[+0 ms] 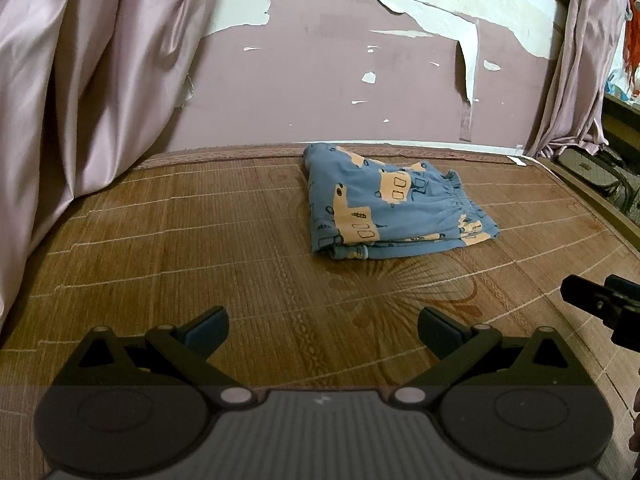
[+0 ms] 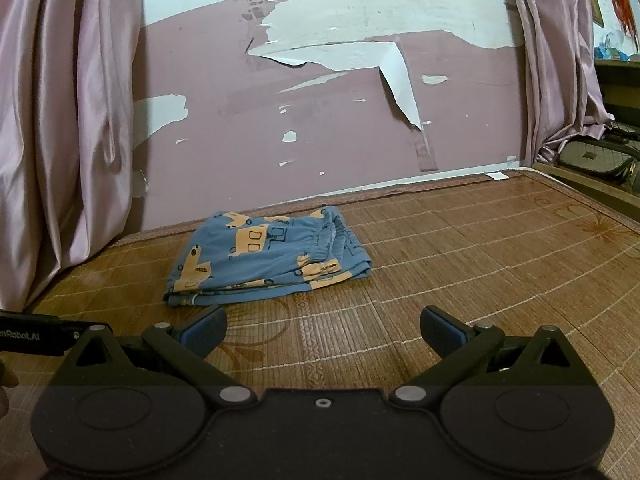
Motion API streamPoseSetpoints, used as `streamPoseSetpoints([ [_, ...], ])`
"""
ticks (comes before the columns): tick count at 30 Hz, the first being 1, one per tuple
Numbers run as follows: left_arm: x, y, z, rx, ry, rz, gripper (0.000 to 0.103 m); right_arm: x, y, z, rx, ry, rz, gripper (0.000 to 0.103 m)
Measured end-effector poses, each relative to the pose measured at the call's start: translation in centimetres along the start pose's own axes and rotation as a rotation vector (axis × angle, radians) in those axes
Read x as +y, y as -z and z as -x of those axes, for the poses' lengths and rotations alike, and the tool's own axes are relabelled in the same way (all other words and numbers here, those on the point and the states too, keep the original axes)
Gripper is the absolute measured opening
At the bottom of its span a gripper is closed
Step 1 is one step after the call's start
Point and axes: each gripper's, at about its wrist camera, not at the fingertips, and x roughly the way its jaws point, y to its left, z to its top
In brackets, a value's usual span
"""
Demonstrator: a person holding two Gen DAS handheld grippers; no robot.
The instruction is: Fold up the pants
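From your left wrist view, your left gripper point(image 1: 322, 328) was spread wide and empty above the bamboo mat point(image 1: 180, 264), the folded blue pants point(image 1: 390, 204) lying ahead near the peeling pink wall point(image 1: 320, 92). From your right wrist view, your right gripper point(image 2: 323, 328) was likewise released, well short of the pants point(image 2: 268, 256) below that wall point(image 2: 340, 140).
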Motion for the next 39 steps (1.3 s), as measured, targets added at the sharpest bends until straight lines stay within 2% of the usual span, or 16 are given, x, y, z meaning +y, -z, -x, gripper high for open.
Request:
streamPoseSetpoints([
  [39,-0.12,0.16,-0.04,0.007,-0.006,0.0,0.103,-0.11,0.16,-0.15,0.018,-0.001,-0.003,0.102],
])
